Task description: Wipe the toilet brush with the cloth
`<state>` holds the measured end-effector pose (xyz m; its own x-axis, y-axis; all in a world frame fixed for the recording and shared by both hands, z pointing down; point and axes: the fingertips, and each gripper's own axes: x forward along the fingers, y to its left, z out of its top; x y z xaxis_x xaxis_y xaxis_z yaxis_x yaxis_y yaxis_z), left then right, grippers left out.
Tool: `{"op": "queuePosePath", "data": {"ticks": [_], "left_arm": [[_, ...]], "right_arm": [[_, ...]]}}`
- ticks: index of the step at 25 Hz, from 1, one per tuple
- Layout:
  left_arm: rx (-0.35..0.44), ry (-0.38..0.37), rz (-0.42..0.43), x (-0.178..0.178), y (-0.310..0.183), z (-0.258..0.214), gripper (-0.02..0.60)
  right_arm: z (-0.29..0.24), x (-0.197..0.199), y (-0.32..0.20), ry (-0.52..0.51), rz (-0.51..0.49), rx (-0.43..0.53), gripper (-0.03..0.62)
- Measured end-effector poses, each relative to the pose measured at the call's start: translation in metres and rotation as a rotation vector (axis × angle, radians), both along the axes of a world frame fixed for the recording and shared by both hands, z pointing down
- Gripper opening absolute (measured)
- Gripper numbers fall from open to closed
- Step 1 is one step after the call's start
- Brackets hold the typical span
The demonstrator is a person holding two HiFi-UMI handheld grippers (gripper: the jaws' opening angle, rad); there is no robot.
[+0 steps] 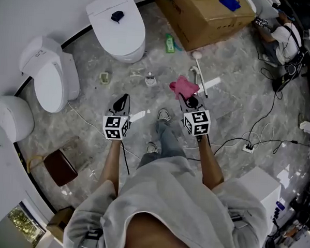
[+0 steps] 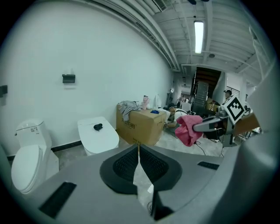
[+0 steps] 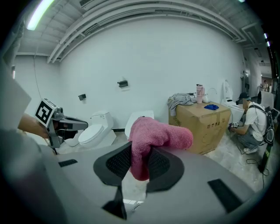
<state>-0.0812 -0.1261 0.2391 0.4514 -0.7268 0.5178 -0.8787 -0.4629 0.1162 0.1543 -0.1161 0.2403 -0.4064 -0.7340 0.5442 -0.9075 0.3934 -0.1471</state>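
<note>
Right gripper (image 3: 141, 153), nearest the lens: its jaws pinch a fold of the pink cloth (image 3: 162, 133), and most of the fabric bulges free above them. Left gripper (image 2: 139, 148): jaws pressed together with nothing between them. Both are held at about the same height, well above the floor.

Toilet brush (image 1: 198, 66): probably the white, long-handled item lying loose on the marbled floor (image 1: 234, 99), just beyond the cloth and untouched by either gripper.

Surroundings: a green bottle (image 1: 170, 43) and a cardboard box (image 1: 202, 17) lie beyond the brush. A closed toilet (image 1: 118, 28) stands to the left. Cables (image 1: 258, 136) trail to the right, near a seated person (image 1: 284, 37).

Risks: with so shallow a bite, rubbing could drag the cloth out of the jaws. An unheld brush would probably skid across the smooth floor under a wipe, so the empty left gripper likely needs to take the handle first. The cables are a snag hazard for the feet.

Not resolved: the near end of the brush handle passes behind the cloth and right gripper in the head view. Its bristle end is too small to confirm, and neither gripper view shows the brush.
</note>
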Motion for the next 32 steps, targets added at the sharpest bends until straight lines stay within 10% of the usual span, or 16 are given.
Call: {"op": "queuePosePath", "data": {"ticks": [13,32], "left_arm": [[-0.109,-0.006,-0.121,-0.007,-0.038,0.145,0.028],[0.011,0.019,-0.039,-0.004,-0.059,0.416,0.028]], "right_arm": [[0.129,-0.031,-0.078,-0.034,-0.090,-0.055,0.095],[0.380,-0.030,-0.093,0.022,-0.095,0.033,0.095]]}}
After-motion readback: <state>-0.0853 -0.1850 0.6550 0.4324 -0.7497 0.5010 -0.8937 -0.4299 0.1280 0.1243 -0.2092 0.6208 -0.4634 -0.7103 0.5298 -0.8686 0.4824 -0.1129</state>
